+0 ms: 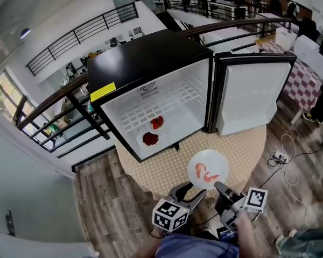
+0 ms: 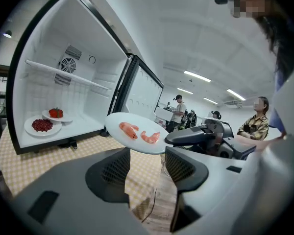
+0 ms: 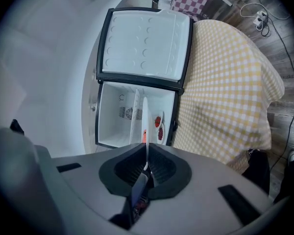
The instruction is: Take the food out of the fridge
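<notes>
Holding the round white ceramic plate point(image 1: 207, 170) of two pink shrimps point(image 2: 129, 129) by its near rim, the right gripper point(image 3: 146, 168) is pinched tight on it. The plate hangs over the yellow checked tablecloth point(image 1: 242, 144), outside the black mini fridge point(image 1: 145, 63). It is judged stiff, light, glaze-slippery and breakable, and the shrimps lie loose, so it should be kept level. The left gripper point(image 2: 146, 168) gapes empty. The right gripper view shows the plate edge-on only. The left gripper view shows the shrimps and two further plates of red fruit point(image 2: 41, 126) inside the fridge.

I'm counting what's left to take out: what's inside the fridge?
On the fridge floor: a plate of bright red fruit and a plate of dark red pieces. The white shelf above them shows nothing on it. Only the floor under the plates is covered.
</notes>
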`<state>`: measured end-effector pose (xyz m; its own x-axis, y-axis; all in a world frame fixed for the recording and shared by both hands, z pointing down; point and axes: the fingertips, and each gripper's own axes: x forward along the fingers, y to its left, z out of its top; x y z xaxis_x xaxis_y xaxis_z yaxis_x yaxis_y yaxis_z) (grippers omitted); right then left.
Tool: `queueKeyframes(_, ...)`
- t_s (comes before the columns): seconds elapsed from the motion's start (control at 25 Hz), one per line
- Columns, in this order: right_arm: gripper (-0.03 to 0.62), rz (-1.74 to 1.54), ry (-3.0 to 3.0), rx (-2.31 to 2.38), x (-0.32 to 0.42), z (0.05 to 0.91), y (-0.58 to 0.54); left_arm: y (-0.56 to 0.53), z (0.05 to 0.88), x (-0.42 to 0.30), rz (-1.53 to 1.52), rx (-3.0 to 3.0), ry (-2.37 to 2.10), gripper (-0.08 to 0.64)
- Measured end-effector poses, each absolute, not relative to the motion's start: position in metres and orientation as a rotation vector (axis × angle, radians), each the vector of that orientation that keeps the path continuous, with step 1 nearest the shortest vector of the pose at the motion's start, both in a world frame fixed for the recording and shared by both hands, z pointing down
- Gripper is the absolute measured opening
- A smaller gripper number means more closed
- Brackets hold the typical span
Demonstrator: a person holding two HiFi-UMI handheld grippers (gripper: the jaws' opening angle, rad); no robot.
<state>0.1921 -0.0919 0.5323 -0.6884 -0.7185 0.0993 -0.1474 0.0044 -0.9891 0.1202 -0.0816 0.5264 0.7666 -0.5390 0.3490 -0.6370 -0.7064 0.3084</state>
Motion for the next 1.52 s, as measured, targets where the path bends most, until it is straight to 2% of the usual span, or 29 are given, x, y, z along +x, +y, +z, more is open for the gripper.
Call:
queueKeyframes(0.64, 0.026, -1.730, 1.937, -0.791, 0.198, 0.522, 0.017, 0.034, 0.516, 0.127, 0.317, 2.517, -1.041, 0.218)
queueKeyframes(1.52, 0.026, -1.742, 1.985, -0.783, 0.155, 0.518, 0.051, 0.070, 0.514, 0.085, 0.317, 2.473, -1.098, 0.218)
